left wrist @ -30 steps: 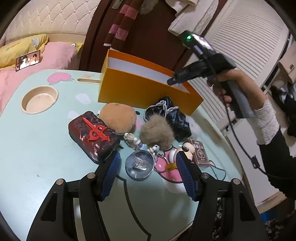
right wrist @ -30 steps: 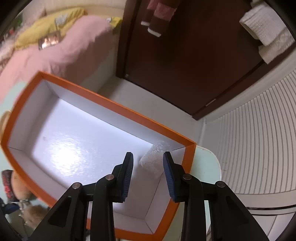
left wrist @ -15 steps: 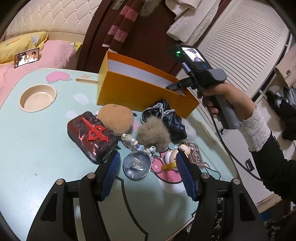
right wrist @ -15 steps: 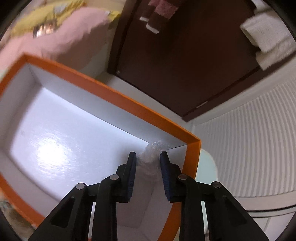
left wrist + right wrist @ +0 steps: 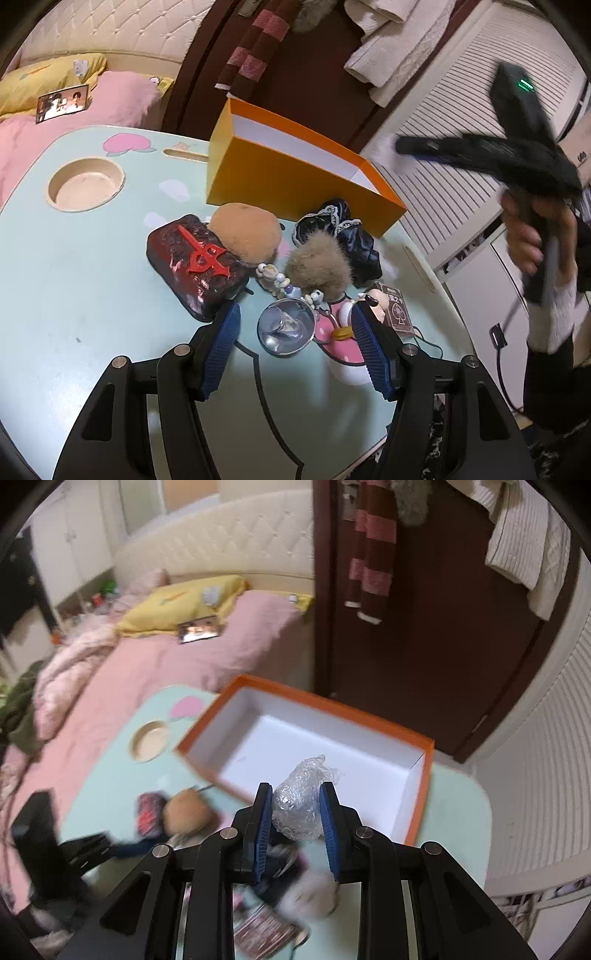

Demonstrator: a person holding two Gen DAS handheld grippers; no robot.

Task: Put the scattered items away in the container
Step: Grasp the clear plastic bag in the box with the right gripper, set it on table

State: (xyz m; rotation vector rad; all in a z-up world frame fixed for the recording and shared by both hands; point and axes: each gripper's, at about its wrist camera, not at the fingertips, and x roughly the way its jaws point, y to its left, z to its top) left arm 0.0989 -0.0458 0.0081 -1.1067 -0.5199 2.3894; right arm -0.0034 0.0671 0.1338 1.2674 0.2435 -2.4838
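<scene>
right gripper (image 5: 295, 808): clamped on a crinkly plastic wad (image 5: 300, 805), up over the orange box (image 5: 421, 782)
left gripper (image 5: 295, 347): open around a glass (image 5: 286, 326), not touching
crowding it: red case (image 5: 195, 266), fur ball (image 5: 319, 267), card deck (image 5: 397, 308)

Bedroom: tufted cream headboard (image 5: 236, 535) at eleven o'clock; pink-covered bed (image 5: 192, 657) beneath; dark wooden door (image 5: 424, 627) at one o'clock; white louvred panel (image 5: 461, 122), possibly a wardrobe door.

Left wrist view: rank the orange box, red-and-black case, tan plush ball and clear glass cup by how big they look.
1. orange box, clearly largest, though farthest away.
2. red-and-black case.
3. tan plush ball, close to the case in size.
4. clear glass cup, smallest, though nearest the camera.
</scene>
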